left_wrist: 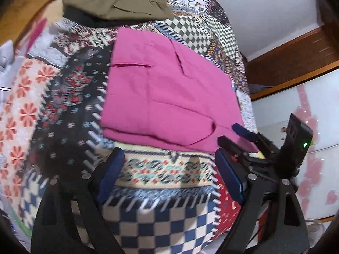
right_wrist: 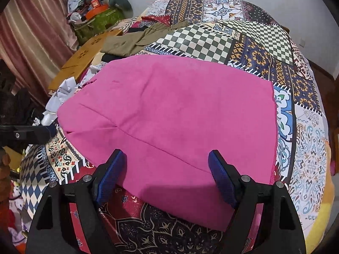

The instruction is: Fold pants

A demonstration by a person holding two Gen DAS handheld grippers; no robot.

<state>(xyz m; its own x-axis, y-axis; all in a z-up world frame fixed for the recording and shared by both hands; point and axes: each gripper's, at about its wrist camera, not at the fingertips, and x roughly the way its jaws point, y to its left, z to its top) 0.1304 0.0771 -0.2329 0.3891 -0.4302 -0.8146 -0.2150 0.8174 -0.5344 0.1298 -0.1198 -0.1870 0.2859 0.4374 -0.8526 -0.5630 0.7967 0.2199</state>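
Pink pants (left_wrist: pixel 167 91) lie folded into a flat rectangle on the patchwork bedspread (left_wrist: pixel 63 97); they also fill the middle of the right wrist view (right_wrist: pixel 173 116). My left gripper (left_wrist: pixel 169 160) is open and empty, hovering over the bedspread just short of the pants' near edge. My right gripper (right_wrist: pixel 167 158) is open and empty, low over the near edge of the pants. It also shows in the left wrist view (left_wrist: pixel 231 133) at the pants' right corner. The left gripper's tip shows at the left of the right wrist view (right_wrist: pixel 45 132).
Folded olive pants (left_wrist: pixel 114 4) lie on a dark garment at the far end of the bed, also in the right wrist view (right_wrist: pixel 137 40). A wooden board (right_wrist: pixel 84 55) and a cluttered pile (right_wrist: pixel 95 6) lie beside the bed. A white cabinet (left_wrist: pixel 307 110) stands to the right.
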